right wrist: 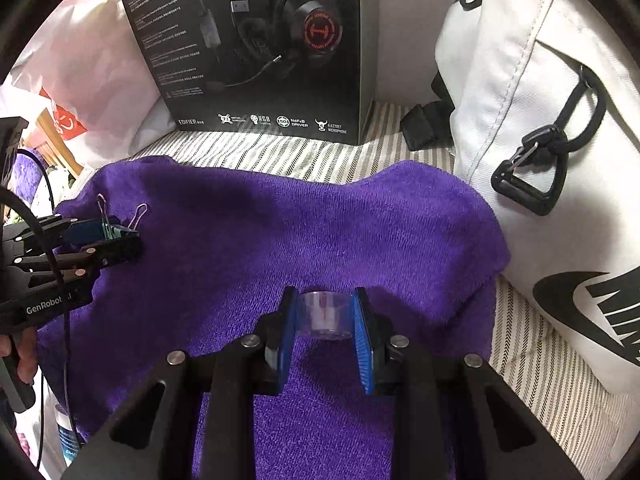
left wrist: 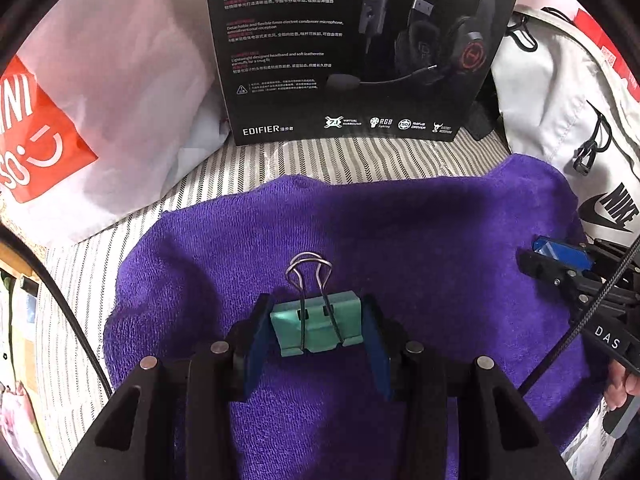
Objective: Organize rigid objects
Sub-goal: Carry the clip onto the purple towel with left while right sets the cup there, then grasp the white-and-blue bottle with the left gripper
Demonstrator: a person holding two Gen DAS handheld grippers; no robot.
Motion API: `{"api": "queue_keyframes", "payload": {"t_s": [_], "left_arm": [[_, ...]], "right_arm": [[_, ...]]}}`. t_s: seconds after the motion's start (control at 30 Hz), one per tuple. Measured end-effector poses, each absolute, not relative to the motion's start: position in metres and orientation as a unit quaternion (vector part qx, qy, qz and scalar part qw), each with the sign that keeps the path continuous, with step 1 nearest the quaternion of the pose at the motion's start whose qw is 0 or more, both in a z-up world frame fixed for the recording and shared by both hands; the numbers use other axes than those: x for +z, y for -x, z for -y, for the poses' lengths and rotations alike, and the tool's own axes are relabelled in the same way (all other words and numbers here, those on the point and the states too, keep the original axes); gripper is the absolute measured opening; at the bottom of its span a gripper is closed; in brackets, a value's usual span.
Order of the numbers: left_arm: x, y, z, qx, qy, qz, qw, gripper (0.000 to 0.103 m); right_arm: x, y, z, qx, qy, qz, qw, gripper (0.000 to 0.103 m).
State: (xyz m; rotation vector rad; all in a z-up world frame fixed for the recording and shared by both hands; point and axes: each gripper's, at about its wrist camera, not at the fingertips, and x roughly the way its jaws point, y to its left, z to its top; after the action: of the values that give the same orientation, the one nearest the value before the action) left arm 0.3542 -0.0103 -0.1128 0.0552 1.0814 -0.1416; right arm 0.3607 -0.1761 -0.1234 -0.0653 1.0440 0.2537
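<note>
My left gripper (left wrist: pixel 316 322) is shut on a teal binder clip (left wrist: pixel 316 326) with silver wire handles, just above the purple towel (left wrist: pixel 400 240). The same gripper (right wrist: pixel 116 238) and clip (right wrist: pixel 110 230) show at the left of the right wrist view. My right gripper (right wrist: pixel 325 314) is shut on a small clear plastic cup (right wrist: pixel 324 316), held over the towel (right wrist: pixel 280 240). The right gripper (left wrist: pixel 552 258) shows at the right edge of the left wrist view; the cup is hidden there.
A black Edifier headset box (left wrist: pixel 352 48) stands behind the towel on a striped cloth (left wrist: pixel 360 156). A white Nike bag (right wrist: pixel 540 128) lies to the right. A white and red plastic bag (left wrist: pixel 80 120) lies to the left.
</note>
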Motion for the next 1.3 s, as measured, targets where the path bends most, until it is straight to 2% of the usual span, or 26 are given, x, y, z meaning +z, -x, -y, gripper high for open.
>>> {"api": "queue_keyframes", "payload": {"t_s": [0.13,0.2,0.23,0.33,0.53,0.63,0.77,0.87,1.0,1.13,1.3], "left_arm": [[-0.115,-0.355,0.014,-0.066,-0.036,-0.512,0.856,0.042],[-0.116,-0.354,0.015,-0.065,-0.040,-0.509,0.857,0.043],[-0.117,-0.355,0.016,-0.065,-0.040,-0.508,0.858,0.044],[-0.118,-0.354,0.016,-0.067,-0.038,-0.511,0.856,0.052],[-0.124,-0.347,0.020,-0.065,-0.038,-0.516,0.853,0.069],[-0.124,-0.339,0.021,-0.062,-0.037,-0.522,0.850,0.070],[-0.117,-0.322,0.015,-0.066,-0.014,-0.527,0.847,0.070],[-0.107,-0.303,0.010,-0.068,-0.005,-0.523,0.850,0.070],[-0.089,-0.272,0.006,-0.066,-0.013,-0.509,0.858,0.070],[-0.075,-0.243,0.001,-0.064,-0.019,-0.498,0.865,0.076],[-0.073,-0.202,-0.011,-0.058,-0.006,-0.503,0.863,0.076]], "right_arm": [[-0.124,-0.361,0.175,0.123,0.036,-0.497,0.858,0.028],[-0.124,-0.360,0.174,0.127,0.039,-0.499,0.856,0.032],[-0.124,-0.360,0.173,0.133,0.040,-0.500,0.855,0.038],[-0.125,-0.359,0.173,0.144,0.034,-0.504,0.851,0.051],[-0.124,-0.353,0.180,0.130,0.038,-0.515,0.846,0.056],[-0.119,-0.342,0.184,0.128,0.032,-0.515,0.847,0.057],[-0.105,-0.321,0.189,0.119,0.028,-0.507,0.853,0.065],[-0.093,-0.303,0.194,0.116,0.023,-0.500,0.858,0.066],[-0.075,-0.277,0.199,0.115,0.020,-0.482,0.868,0.079],[-0.059,-0.246,0.204,0.113,0.010,-0.467,0.877,0.081],[-0.047,-0.205,0.212,0.105,0.000,-0.452,0.886,0.083]]}}
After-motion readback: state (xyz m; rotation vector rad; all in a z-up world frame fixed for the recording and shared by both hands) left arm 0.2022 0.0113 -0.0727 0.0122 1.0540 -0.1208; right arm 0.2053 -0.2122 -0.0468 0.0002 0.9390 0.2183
